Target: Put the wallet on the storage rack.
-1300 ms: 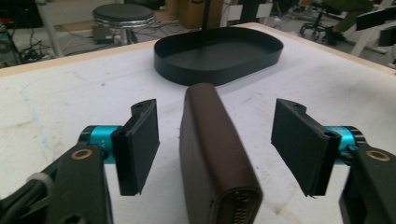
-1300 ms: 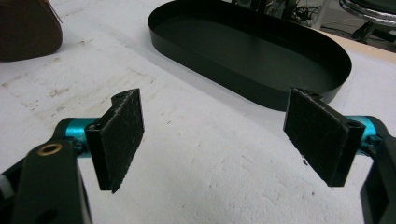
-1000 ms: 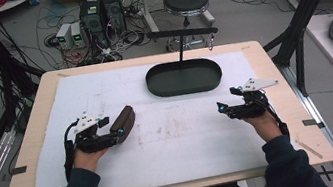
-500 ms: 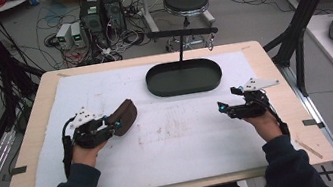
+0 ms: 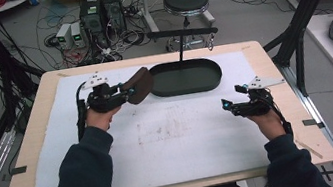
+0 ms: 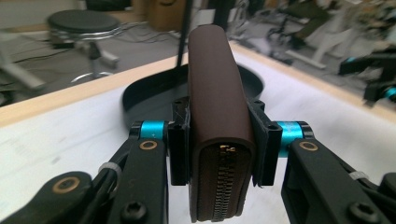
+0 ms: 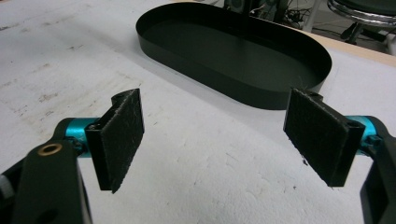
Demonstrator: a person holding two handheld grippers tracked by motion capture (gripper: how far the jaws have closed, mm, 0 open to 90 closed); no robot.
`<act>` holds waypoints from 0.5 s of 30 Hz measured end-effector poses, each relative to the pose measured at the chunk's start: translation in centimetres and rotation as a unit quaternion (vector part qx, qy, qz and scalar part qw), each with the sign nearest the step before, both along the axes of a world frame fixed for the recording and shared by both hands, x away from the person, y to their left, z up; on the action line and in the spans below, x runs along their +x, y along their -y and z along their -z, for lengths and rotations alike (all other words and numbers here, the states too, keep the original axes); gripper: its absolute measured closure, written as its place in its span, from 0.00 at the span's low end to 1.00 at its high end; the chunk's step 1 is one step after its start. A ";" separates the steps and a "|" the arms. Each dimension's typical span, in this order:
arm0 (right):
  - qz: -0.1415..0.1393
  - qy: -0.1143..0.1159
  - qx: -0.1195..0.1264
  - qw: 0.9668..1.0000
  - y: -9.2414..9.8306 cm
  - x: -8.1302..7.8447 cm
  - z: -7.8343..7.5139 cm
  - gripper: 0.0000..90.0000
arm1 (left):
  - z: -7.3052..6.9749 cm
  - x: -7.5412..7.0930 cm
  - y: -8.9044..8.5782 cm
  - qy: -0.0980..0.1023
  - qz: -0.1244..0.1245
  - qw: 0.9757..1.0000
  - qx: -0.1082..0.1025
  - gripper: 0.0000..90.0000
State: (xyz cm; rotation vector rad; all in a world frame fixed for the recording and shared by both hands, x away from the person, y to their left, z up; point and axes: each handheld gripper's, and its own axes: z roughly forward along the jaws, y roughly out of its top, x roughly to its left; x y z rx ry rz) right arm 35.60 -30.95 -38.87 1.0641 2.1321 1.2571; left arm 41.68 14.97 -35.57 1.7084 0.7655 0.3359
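A brown zip wallet (image 5: 140, 84) hangs above the white mat, just left of the black oval tray (image 5: 187, 91). My left gripper (image 5: 129, 92) is shut on it, and its jaws have just closed. In the left gripper view the wallet (image 6: 219, 107) stands on edge, zipper toward the camera, with the pads (image 6: 179, 149) pressed on both sides; the left gripper (image 6: 219, 142) points at the tray (image 6: 149, 93). My right gripper (image 5: 225, 105) rests low at the right of the mat. Seen in its own view, the right gripper (image 7: 219, 135) is open with nothing between its jaws, and the tray (image 7: 261, 99) lies ahead of it.
A white mat (image 5: 177, 142) covers most of the wooden table (image 5: 40, 139). A black T-shaped stand (image 5: 180, 33) rises behind the tray. Beyond the far edge are a stool (image 5: 185, 2), computer boxes and cables. Black frame posts flank the table.
The left gripper took hold of the wallet, lifted it off the mat and carried it forward and right toward the tray's left end. The right gripper kept still.
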 end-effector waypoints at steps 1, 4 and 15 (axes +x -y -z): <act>0.001 -0.001 0.002 1.000 0.0 0.0 0.0 0.23 | -0.1 0.5 0.5 0.001 0.004 1.000 0.000 0.72; 0.003 0.001 0.002 1.000 0.2 0.0 0.0 0.23 | -0.2 2.2 1.9 -0.003 0.013 1.000 0.005 0.72; 0.005 -0.002 0.002 1.000 0.4 0.1 0.1 0.23 | 0.7 7.9 7.4 -0.031 0.038 0.999 0.000 0.72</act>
